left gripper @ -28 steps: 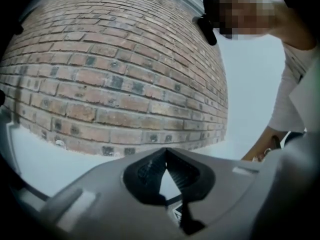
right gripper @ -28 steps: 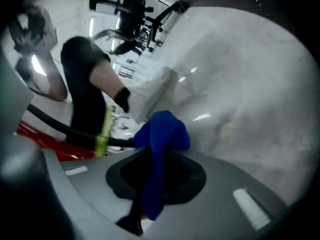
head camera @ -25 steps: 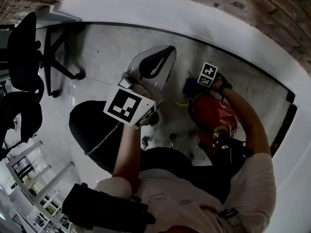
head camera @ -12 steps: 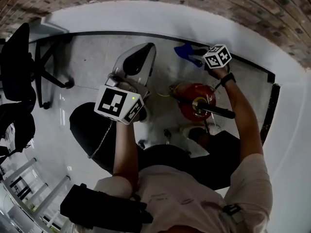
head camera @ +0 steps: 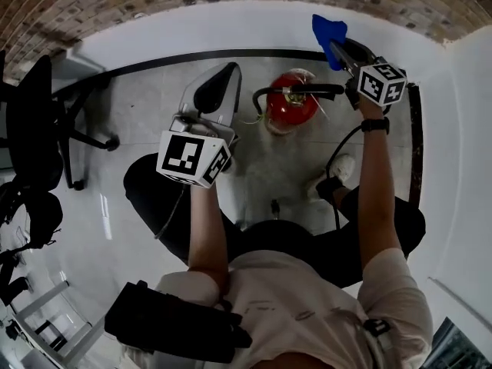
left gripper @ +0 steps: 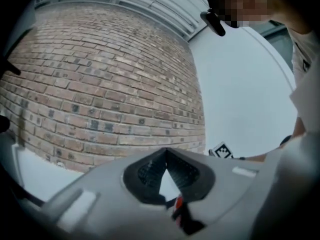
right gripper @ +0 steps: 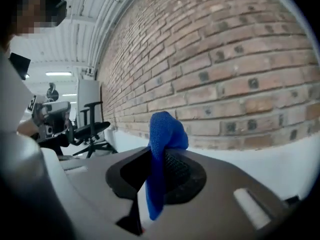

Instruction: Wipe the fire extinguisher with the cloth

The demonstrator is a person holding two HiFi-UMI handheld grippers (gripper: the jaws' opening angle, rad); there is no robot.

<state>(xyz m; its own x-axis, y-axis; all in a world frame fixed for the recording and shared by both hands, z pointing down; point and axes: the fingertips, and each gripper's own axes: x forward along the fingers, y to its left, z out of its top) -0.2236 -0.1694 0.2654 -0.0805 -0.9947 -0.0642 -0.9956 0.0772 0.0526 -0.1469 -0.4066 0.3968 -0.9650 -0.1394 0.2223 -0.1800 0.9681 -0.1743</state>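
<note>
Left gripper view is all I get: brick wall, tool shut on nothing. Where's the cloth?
Observer: The right tool has it, jaws shut on the blue cloth.
Operator: Is it touching the extinguisher?
Observer: No. The head view shows the cloth held up by the white wall, clear of the red fire extinguisher.
Operator: Where's that from my tool?
Observer: On the floor, to the right of the left tool, showing its top to the head camera.
</note>
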